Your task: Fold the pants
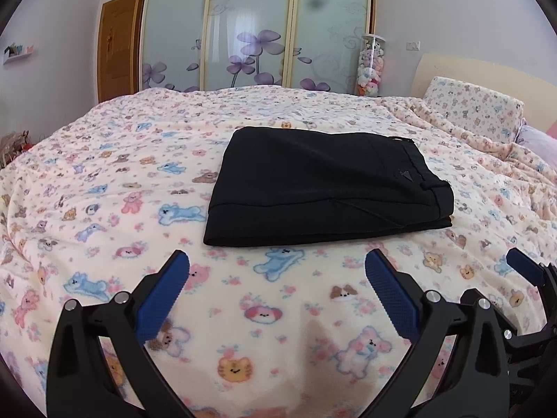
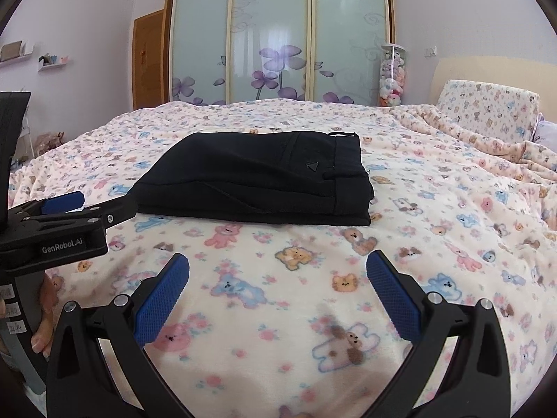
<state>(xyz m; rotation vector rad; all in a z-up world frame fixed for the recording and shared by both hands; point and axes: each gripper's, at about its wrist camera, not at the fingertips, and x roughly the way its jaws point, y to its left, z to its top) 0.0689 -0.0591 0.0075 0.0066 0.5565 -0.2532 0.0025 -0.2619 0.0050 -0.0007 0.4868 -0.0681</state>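
Black pants lie folded into a flat rectangle on the bed, waistband on the right side; they also show in the right wrist view. My left gripper is open and empty, held above the blanket a little in front of the pants. My right gripper is open and empty, also in front of the pants. The left gripper's body shows at the left edge of the right wrist view, and the right gripper's blue finger shows at the right edge of the left wrist view.
The bed is covered by a cream blanket with cartoon animals. A matching pillow and headboard are at the far right. A wardrobe with flowered sliding doors and a tube of plush toys stand behind the bed.
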